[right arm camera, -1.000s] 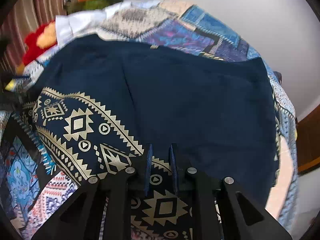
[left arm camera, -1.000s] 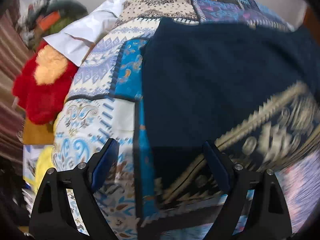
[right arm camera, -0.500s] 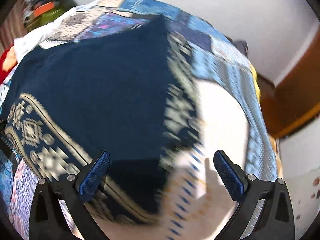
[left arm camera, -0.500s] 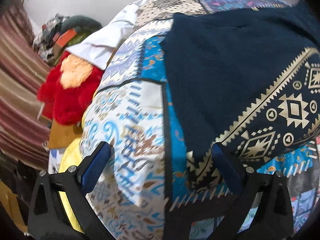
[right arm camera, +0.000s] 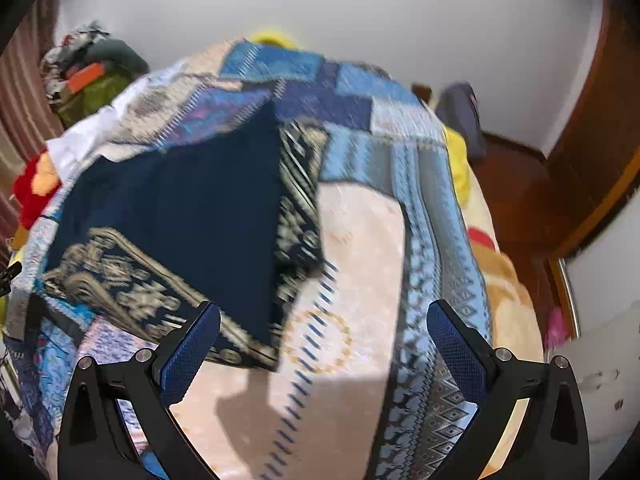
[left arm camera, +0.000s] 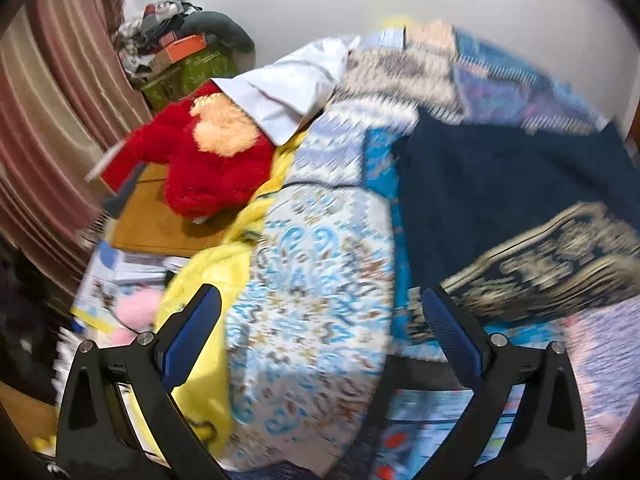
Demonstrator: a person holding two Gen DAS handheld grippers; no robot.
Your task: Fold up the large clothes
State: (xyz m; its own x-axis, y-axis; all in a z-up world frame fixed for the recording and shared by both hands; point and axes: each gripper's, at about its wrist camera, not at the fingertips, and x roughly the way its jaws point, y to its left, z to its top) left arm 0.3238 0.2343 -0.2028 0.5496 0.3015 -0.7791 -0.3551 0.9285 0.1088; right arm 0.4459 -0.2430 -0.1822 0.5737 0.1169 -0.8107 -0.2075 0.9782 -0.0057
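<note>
While both tools hang above the bed w/ nothing in them, the navy garment (right arm camera: 192, 216) lies flat on the patchwork quilt (left arm camera: 320, 320), folded into a rough rectangle, gold-patterned border showing along its near edge and its far-right side.

Left gripper (left arm camera: 320, 344): jaws spread wide, empty, hovering over the quilt's pale blue-swirl panel. Garment sits ahead and to the right of it, its near-left corner just beside the right finger. Off to the left of that tool: a red plush toy (left arm camera: 216, 164), a white shirt (left arm camera: 288, 96), yellow blanket (left arm camera: 216, 276) spilling over the bed's side.

Right gripper (right arm camera: 324, 344): also wide open, holding nothing, over the peach section of bedding. Garment is ahead-left, its near-right corner between the fingers but closer to the left one.

Both views are motion-blurred, so exact edges are hard to read.

My guess at the step: re-gripping for the next fold. To do it well, each tool should prob. come down on its own near corner, pinch all layers together (not just the top one), avoid snagging the quilt underneath, then lift evenly so the border stays aligned and the fabric doesn't skew.
</note>
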